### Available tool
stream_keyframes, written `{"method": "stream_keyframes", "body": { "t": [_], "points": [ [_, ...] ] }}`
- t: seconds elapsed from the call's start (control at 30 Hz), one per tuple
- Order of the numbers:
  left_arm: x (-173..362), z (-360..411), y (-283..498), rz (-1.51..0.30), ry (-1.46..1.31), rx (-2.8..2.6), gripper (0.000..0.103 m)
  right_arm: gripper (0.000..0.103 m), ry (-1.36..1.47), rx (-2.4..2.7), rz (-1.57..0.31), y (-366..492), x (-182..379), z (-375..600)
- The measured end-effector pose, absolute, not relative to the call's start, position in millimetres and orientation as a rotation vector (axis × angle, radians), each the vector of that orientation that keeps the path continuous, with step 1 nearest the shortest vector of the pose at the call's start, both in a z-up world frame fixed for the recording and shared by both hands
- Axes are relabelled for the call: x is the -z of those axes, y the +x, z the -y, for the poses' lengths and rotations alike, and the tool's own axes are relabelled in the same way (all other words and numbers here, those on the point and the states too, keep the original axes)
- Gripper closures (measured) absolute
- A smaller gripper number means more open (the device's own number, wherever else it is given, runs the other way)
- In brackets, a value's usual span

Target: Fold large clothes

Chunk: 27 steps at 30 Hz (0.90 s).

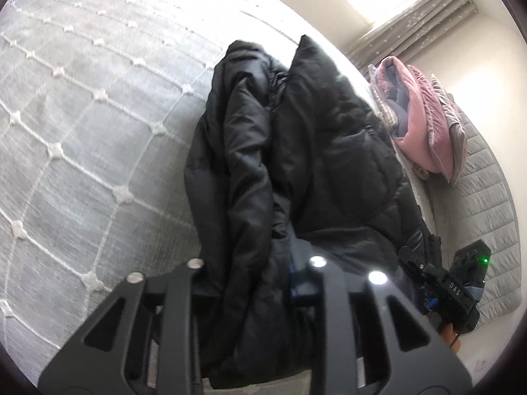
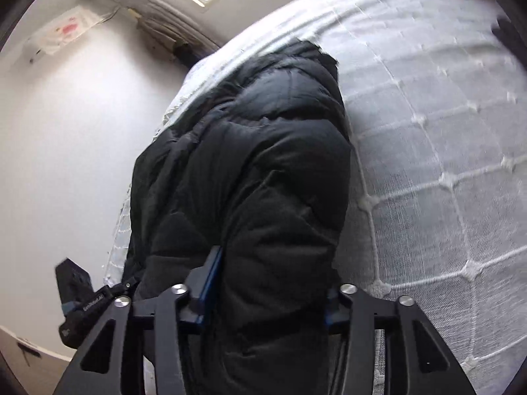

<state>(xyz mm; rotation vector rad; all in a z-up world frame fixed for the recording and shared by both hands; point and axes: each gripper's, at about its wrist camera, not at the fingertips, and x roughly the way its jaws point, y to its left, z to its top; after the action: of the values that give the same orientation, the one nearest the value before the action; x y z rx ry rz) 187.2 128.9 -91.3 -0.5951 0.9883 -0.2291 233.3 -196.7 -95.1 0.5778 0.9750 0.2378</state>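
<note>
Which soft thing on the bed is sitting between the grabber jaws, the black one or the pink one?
The black puffy jacket. It runs right down between the jaws in both views. The pink bundle lies far off by the curtain, untouched.

"DAS" on the right tongs' (image 1: pixel 456 291) body, blurred lettering on the left tongs' (image 2: pixel 94 306) body

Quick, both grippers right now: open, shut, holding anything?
Left gripper: shut on the black puffer jacket, fabric bunched between its fingers.
Right gripper: jaws wide around a thick fold of the jacket, gripping it.
</note>
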Motion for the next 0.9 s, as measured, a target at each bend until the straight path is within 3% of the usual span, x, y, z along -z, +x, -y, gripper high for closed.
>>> {"method": "stream_keyframes", "body": {
  "t": [0.4, 0.67, 0.8, 0.9],
  "points": [
    [40, -188, 199, -0.829, -0.546, 0.178, 0.086, 0.079, 0.078, -0.153, -0.758, 215, 34, 95],
    [-39, -348, 207, -0.621, -0.500, 0.064, 0.086, 0.082, -0.100, -0.311, -0.543, 242, -23, -64],
    [-76, -423, 202, -0.492, -0.400, -0.030, 0.084, 0.082, -0.026, -0.414, -0.403, 262, -48, -143],
    [-58, -481, 211, -0.559, -0.327, -0.161, 0.078, 0.080, 0.179, -0.511, -0.404, 286, -29, -186]
  ]
}}
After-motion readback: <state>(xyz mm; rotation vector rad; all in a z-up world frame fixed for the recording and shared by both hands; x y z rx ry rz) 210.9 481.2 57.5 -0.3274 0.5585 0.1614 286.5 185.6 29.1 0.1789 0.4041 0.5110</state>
